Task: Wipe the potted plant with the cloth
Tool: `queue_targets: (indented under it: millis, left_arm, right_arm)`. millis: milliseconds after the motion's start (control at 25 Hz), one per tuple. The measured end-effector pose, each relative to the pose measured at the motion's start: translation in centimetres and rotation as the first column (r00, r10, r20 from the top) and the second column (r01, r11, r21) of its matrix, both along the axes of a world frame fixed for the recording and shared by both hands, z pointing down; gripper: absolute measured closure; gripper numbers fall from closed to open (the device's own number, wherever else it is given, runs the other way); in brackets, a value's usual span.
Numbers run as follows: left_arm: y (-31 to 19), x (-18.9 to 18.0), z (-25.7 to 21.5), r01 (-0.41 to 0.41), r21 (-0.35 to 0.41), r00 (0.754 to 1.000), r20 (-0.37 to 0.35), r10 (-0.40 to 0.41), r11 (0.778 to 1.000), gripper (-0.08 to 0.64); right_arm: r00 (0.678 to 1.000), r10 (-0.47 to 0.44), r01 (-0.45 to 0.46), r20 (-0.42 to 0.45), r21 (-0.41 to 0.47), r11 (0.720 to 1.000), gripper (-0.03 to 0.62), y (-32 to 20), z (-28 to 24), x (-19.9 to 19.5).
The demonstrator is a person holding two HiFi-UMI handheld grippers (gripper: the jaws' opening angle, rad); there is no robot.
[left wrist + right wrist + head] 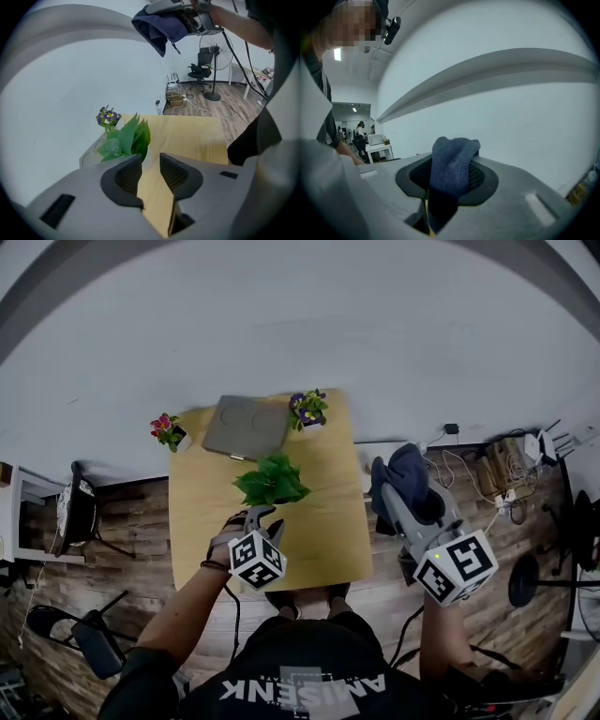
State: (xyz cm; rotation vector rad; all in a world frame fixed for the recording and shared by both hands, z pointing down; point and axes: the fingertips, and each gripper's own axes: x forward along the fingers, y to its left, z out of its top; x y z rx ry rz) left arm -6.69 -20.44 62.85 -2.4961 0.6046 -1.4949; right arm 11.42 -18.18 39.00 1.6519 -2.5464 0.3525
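**Status.** The plant [272, 482] stood near the middle of the table [319, 545], between a grey board [246, 426] and the person. No wiping contact had been made; judged from this, the approach step was in hand.

**Left gripper** [262, 517]. It was positioned just in front of the plant, angled down. In the left gripper view its jaws stood apart with only bare table showing through the gap; nothing was held. The leaves lay just beyond the left jaw, with no contact that could be made out.

**Right gripper** [392, 495]. It was clamped on the cloth [452, 161], which bunched up above the pads and hung below them. The gripper was held off the table's right edge, well apart from the plant.

**Next move (judgement).**
1. The left gripper would likely need to steady the pot or a leaf.
2. The cloth would then have to be carried leftward onto the leaves and drawn along them lightly, since the thin leaves would bend easily.
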Motion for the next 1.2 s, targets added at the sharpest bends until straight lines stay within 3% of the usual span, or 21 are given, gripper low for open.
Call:
queue_targets:
  millis: [240, 600, 1000, 1200]
  left_arm:
    - [-1.7, 0.7, 2.1, -0.034, 0.052, 0.996, 0.090, 0.029, 0.998, 0.439]
    - [-3.3, 1.1, 5.3, -0.069, 0.052, 0.973, 0.226, 0.055, 0.996, 0.439]
    - [-3.7, 0.7, 6.0, -0.033, 0.029, 0.964, 0.264, 0.024, 0.999, 0.472]
    - [-3.9, 0.9, 6.2, -0.017, 0.007, 0.960, 0.279, 0.015, 1.000, 0.522]
  right_arm:
    - [1.000, 0.012, -0.012, 0.001, -0.034, 0.999, 0.468, 0.7, 1.4, 0.7]
    - [1.000, 0.022, -0.022, -0.004, -0.064, 0.998, 0.468, 1.2, 2.6, 1.1]
    - [1.000, 0.027, -0.026, 0.012, -0.081, 0.996, 0.468, 1.8, 3.7, 1.6]
    - [1.000, 0.019, -0.018, 0.018, -0.085, 0.996, 0.468, 1.7, 3.9, 1.3]
